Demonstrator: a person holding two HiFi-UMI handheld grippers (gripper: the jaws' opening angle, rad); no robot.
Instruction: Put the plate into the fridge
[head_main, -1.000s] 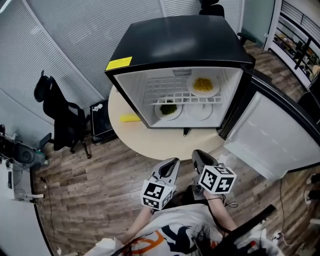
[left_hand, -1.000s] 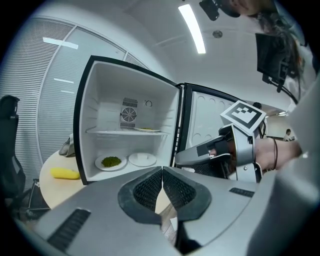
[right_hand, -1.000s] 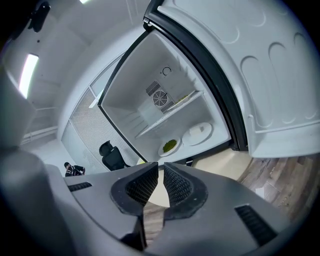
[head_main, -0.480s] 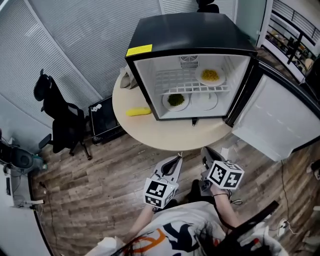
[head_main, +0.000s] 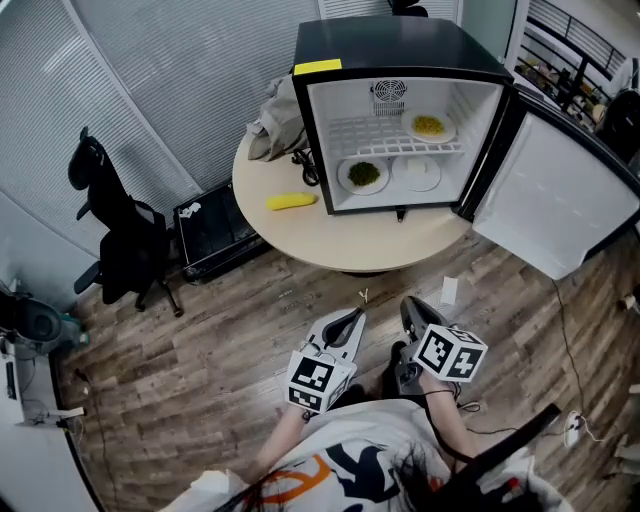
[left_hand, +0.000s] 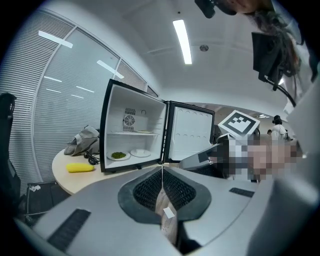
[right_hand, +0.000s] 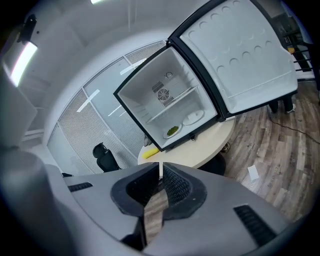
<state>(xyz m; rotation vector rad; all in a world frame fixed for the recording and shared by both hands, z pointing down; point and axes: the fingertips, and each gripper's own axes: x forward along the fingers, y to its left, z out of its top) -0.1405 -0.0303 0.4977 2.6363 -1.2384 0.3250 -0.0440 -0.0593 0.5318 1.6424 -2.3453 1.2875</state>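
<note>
The small black fridge (head_main: 400, 60) stands open on a round table (head_main: 300, 235), some way in front of me. On its floor lie a plate of green food (head_main: 363, 175) and an empty white plate (head_main: 417, 173). A plate of yellow food (head_main: 429, 127) rests on the wire shelf. Low by my body, over the wooden floor, are my left gripper (head_main: 351, 319) and right gripper (head_main: 409, 305). Both are shut, with nothing between their jaws, and both point toward the fridge. The left gripper view shows the shut tip (left_hand: 161, 167) under the fridge (left_hand: 132, 130); the right gripper view shows the same (right_hand: 160, 165).
The fridge door (head_main: 555, 215) swings wide to the right. A yellow object (head_main: 291, 201) and a grey bundle of cloth (head_main: 275, 120) lie on the table left of the fridge. An office chair (head_main: 115, 235) and a black box (head_main: 210, 230) stand left. A white scrap (head_main: 448, 290) lies on the floor.
The fridge and table have drawn away from me and now sit higher and smaller in the head view. The grey cloth has come into sight. Both grippers stay low and shut.
</note>
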